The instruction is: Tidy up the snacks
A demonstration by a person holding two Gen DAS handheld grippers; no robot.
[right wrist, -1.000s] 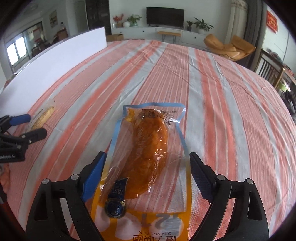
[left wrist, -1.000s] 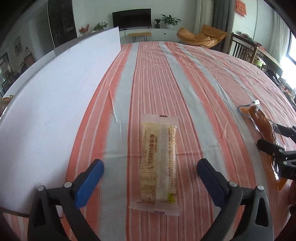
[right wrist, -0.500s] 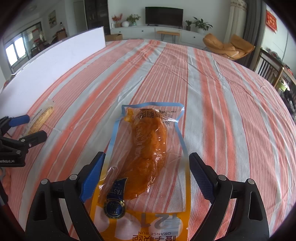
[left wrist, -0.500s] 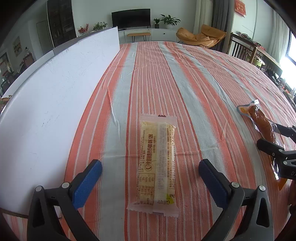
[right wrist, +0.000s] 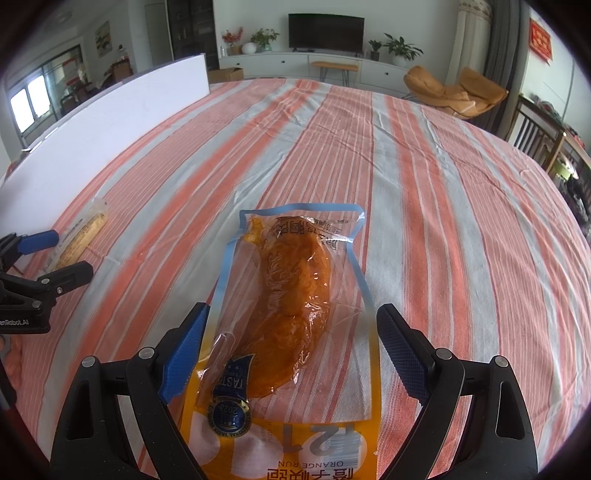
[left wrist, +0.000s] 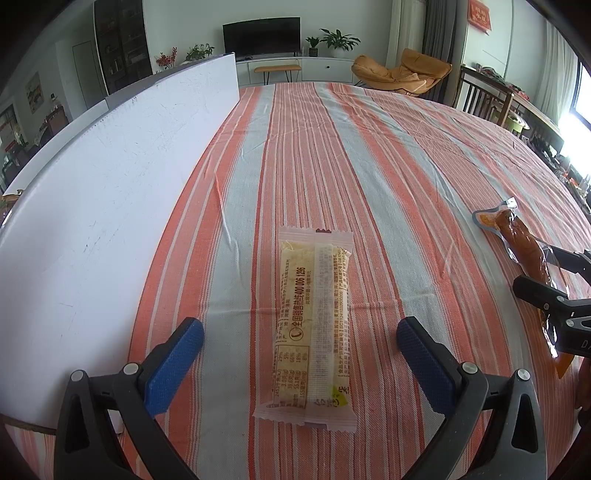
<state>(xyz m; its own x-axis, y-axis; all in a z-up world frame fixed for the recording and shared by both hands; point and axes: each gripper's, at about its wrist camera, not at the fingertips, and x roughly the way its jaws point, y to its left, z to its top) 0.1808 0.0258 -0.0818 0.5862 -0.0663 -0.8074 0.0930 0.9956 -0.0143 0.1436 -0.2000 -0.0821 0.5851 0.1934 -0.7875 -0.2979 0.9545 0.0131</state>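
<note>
- Long pale snack bar (left wrist: 312,325) in a clear crinkled wrapper with serrated ends and printed text, lying flat on the cloth.
- Orange-brown meat snack pouch (right wrist: 291,295): glossy transparent plastic, blue edging, yellow printed base, lumpy filling inside.
- Left gripper (left wrist: 300,363) spread wide, textured blue pads on black plastic arms; bar lengthwise between the jaws, touching neither pad.
- Right gripper (right wrist: 293,350) likewise wide apart; pouch between the jaws, left pad just beside its edge, right pad clear of it.
- Bar and pouch well apart on the table, bar nearer the white board (left wrist: 103,206).
- Woven tablecloth (left wrist: 369,166) striped orange, grey and white, slightly creased.
- White board upright along the left edge, smooth with faint scuffs.
- Beyond: television (right wrist: 325,32), potted plants, tan lounge chair (right wrist: 454,92), wooden chairs at right.
</note>
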